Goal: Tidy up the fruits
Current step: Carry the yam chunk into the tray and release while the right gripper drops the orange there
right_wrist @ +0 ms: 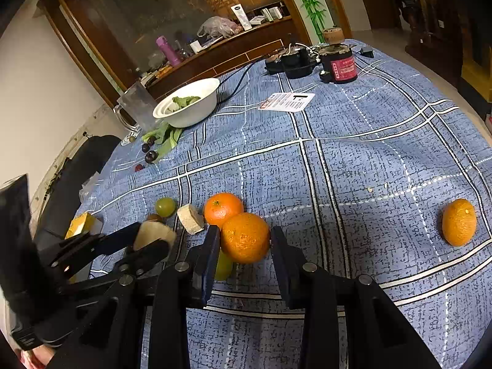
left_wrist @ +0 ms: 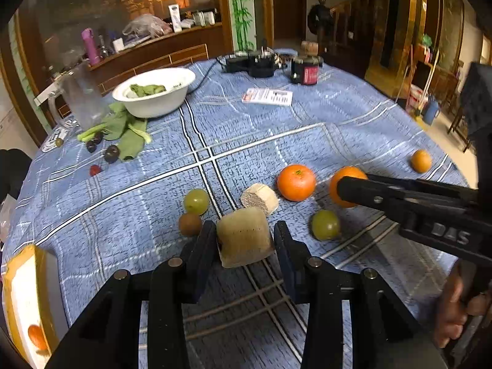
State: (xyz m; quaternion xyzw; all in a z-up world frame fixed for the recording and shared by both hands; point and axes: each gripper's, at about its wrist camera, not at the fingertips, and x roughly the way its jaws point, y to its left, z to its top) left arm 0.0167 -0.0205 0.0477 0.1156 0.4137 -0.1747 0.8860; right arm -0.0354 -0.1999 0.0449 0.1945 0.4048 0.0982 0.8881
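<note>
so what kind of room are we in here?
Most likely a home dining area: a table under a blue plaid tablecloth, a wooden serving counter cluttered with bottles and bags behind it, and a white bowl of greens beside scattered fruit.

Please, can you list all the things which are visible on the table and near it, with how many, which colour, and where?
oranges: 3, orange; one between the right fingers, one behind it, one far right
green grapes: 2, near the oranges
pale chunks: 2, beige; one between the left fingers, one behind
brown fruit: 1, beside the left grape
dark plums: 3, by the leaves
white bowl: 1, holds greens, far left
card: 1, white, table middle
red-labelled jar: 1, far edge
left gripper: black, around a chunk
right gripper: black, around an orange
</note>
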